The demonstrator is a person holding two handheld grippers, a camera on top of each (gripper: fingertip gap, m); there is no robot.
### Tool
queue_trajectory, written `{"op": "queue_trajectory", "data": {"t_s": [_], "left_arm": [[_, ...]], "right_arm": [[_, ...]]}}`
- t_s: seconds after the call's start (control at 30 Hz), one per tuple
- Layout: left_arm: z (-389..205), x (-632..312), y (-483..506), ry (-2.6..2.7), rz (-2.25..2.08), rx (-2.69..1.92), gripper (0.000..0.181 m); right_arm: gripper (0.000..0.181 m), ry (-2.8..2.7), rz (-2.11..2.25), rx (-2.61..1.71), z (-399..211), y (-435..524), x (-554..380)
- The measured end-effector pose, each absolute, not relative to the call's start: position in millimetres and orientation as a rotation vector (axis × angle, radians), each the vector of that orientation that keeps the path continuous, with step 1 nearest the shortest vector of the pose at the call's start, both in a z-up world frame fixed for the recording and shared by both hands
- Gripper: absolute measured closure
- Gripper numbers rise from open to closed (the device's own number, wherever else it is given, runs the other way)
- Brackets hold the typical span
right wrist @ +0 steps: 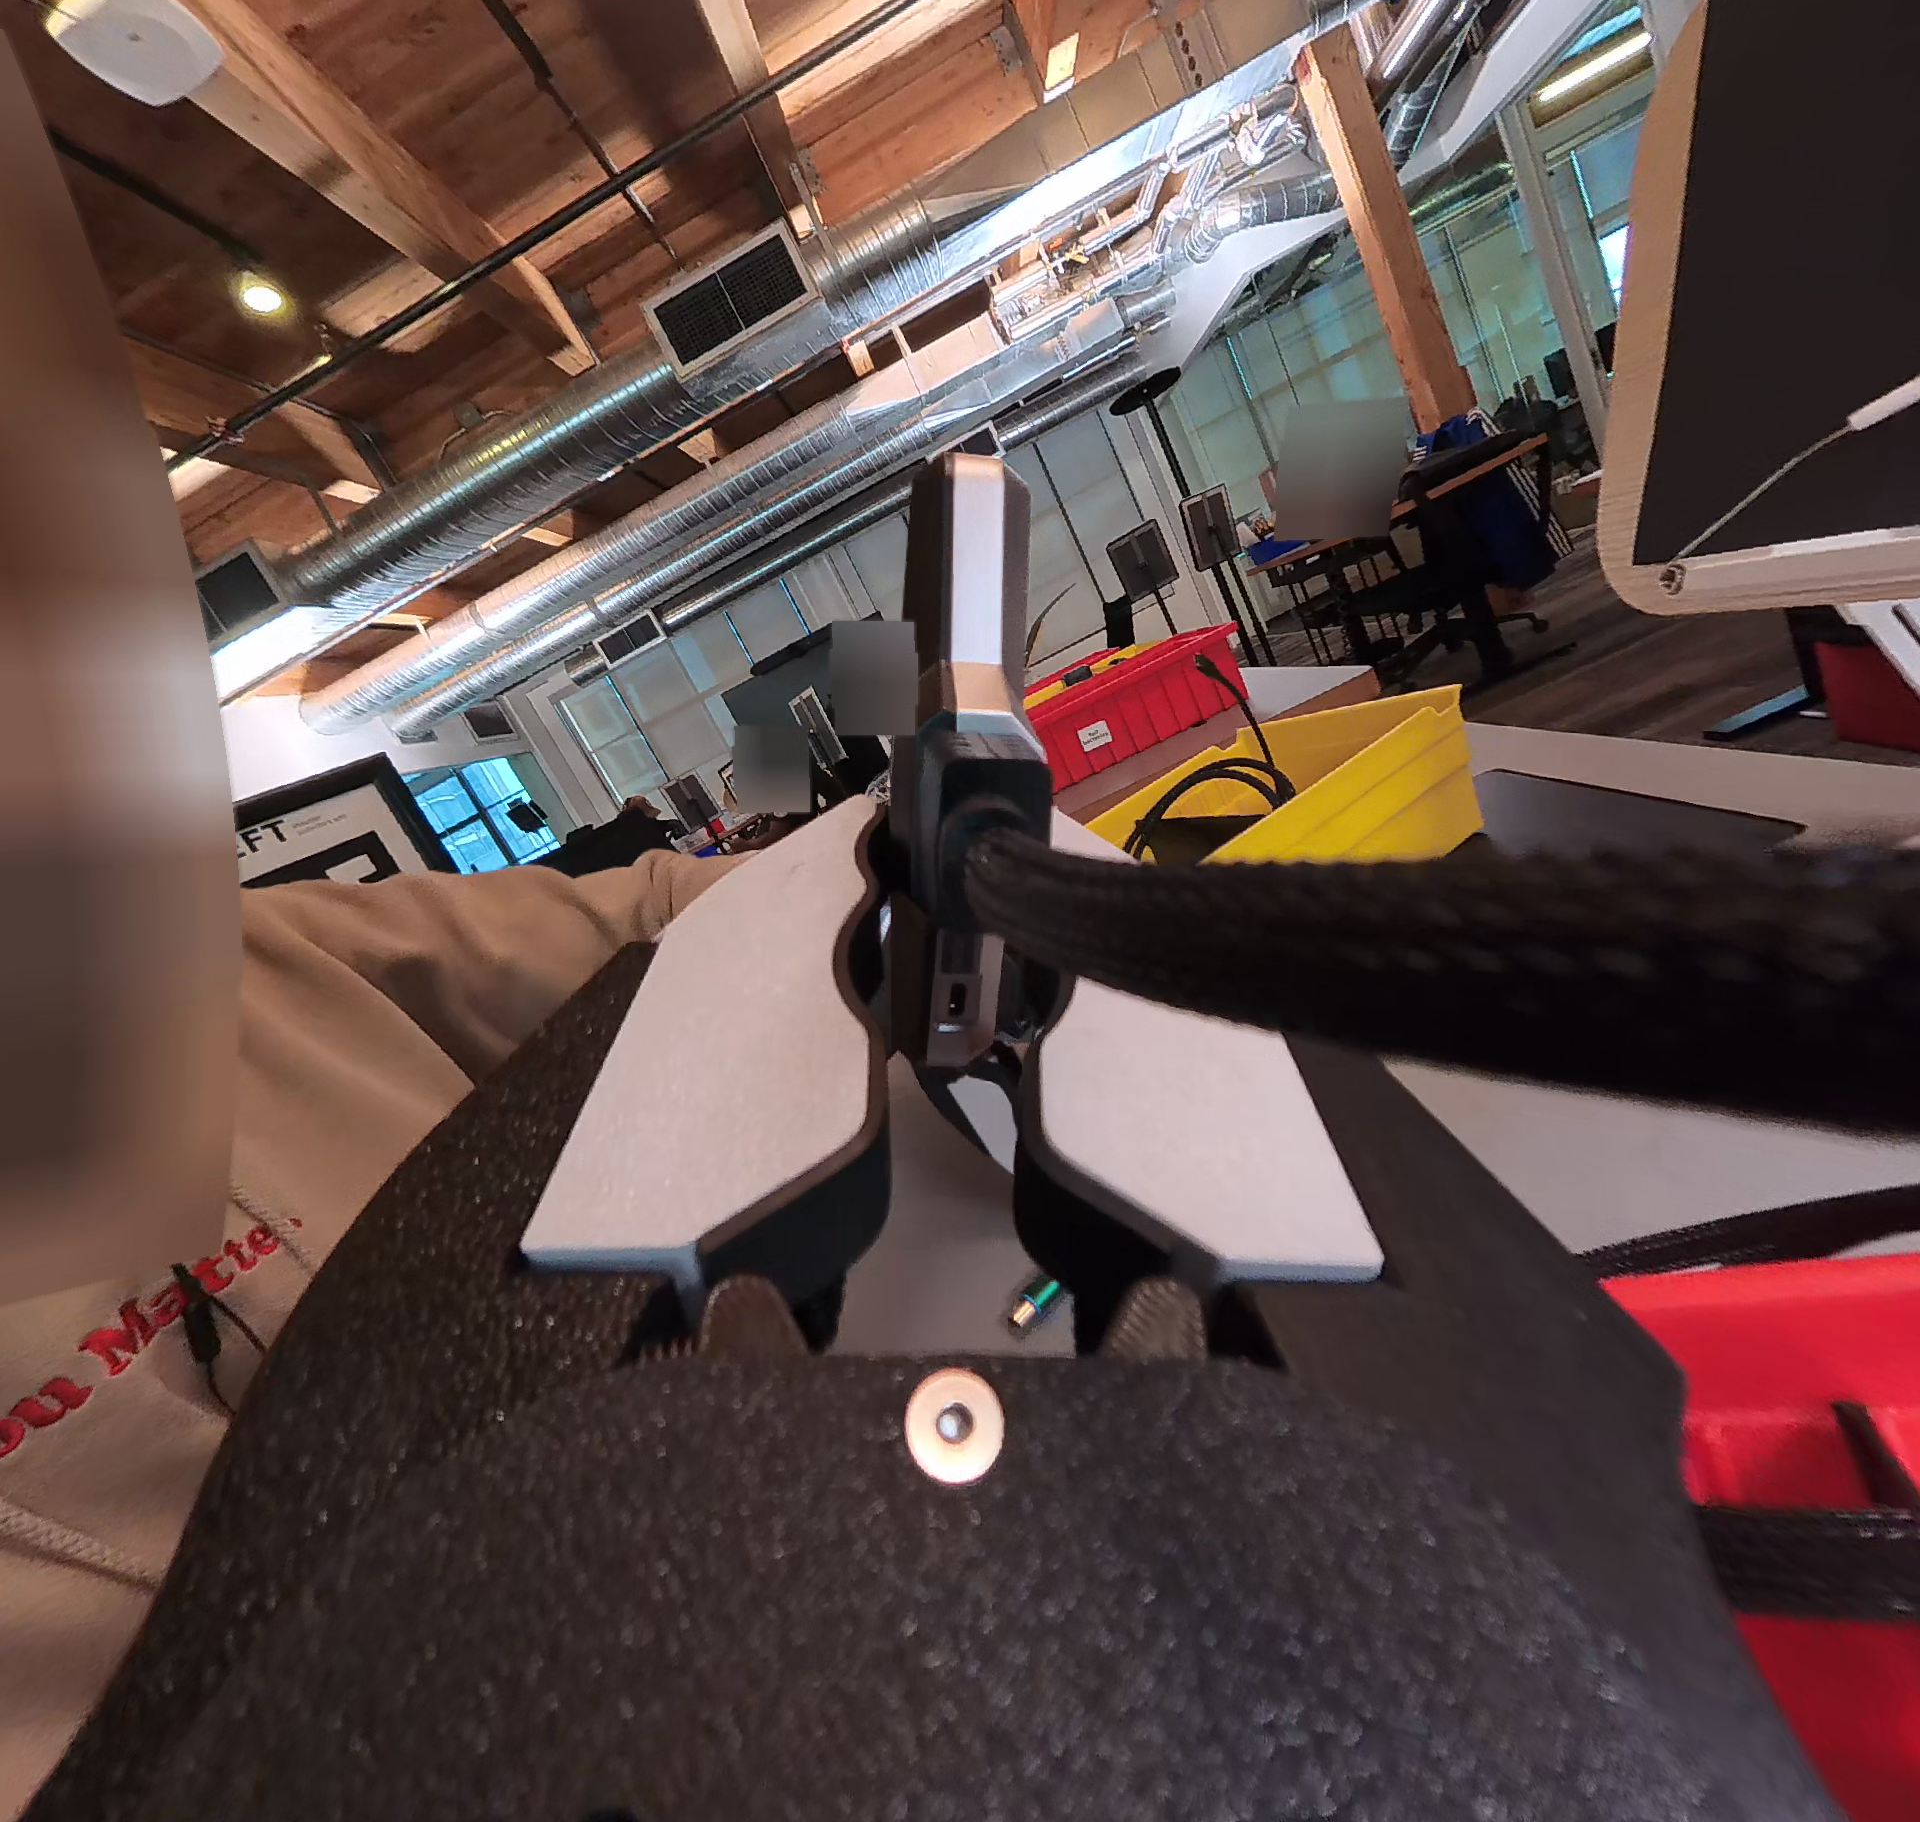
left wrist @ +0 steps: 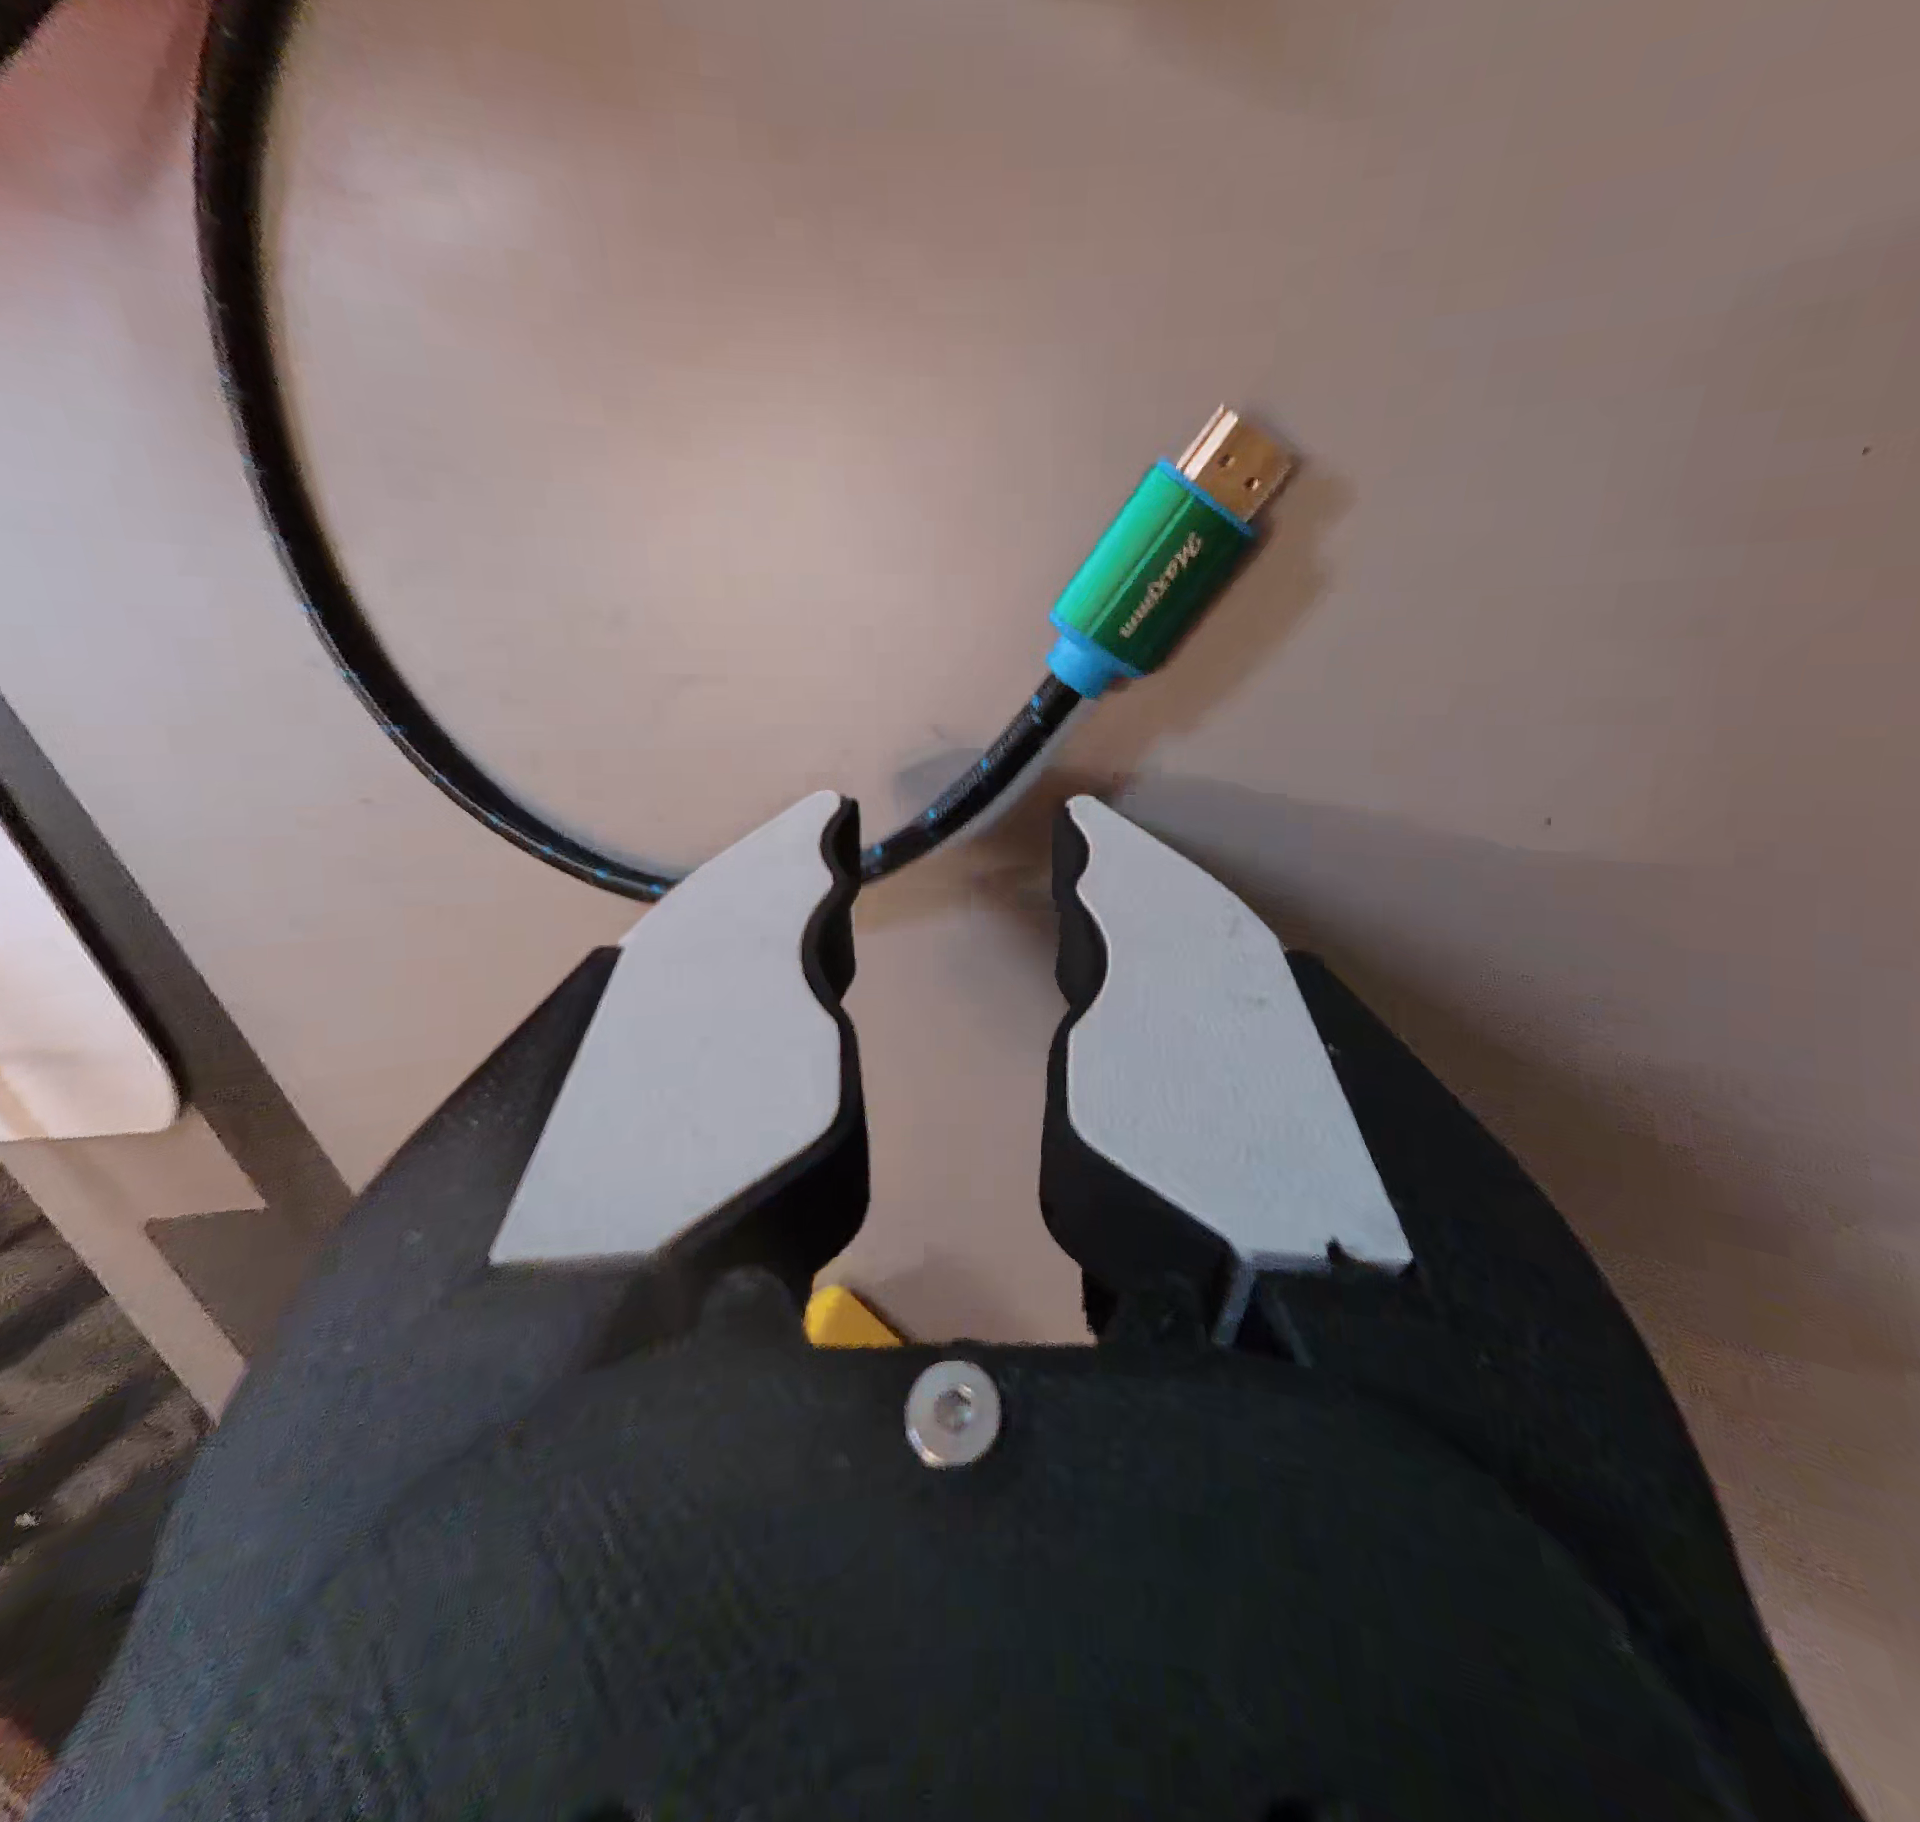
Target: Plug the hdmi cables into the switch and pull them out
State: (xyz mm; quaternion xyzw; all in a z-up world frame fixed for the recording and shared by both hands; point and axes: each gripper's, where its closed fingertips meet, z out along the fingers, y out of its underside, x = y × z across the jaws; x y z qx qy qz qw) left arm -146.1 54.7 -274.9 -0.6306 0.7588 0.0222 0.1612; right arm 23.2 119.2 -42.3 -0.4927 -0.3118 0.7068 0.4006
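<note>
We see the green-shelled HDMI plug lying unplugged on the beige table, its black cable looping past our left gripper, whose jaws hang apart and empty. Our right gripper clamps the grey switch upright, a braided cable plugged in.

Beige tabletop carries green-shelled HDMI plug, gold tip pointing away; its black braided cable curves left across surface; dark edge at left.
</note>
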Motion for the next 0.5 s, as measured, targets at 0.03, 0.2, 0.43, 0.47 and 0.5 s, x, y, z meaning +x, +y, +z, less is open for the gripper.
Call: {"op": "queue_trajectory", "data": {"t_s": [0.03,0.2,0.43,0.47,0.5], "left_arm": [[-274.9,-143.1,56.7,2.172,0.061,-1.768,0.146],[-277.0,-141.8,56.3,2.259,0.045,-1.714,0.158],[-280.0,-143.1,49.6,2.42,0.027,-1.699,0.17],[-280.1,-143.1,49.6,2.428,0.02,-1.712,0.17],[-280.2,-143.3,49.6,2.435,0.02,-1.725,0.17]], "right_arm": [[0.159,-0.788,1.786,-1.247,-42.5,119.8,24.1],[0.159,-0.776,1.787,-1.24,-41.5,122.5,29.5],[0.159,-0.783,1.792,-1.227,-37.2,119.2,29.2],[0.159,-0.791,1.79,-1.221,-35.1,117.2,29.0],[0.159,-0.799,1.786,-1.214,-32.7,115.0,28.8]]}}
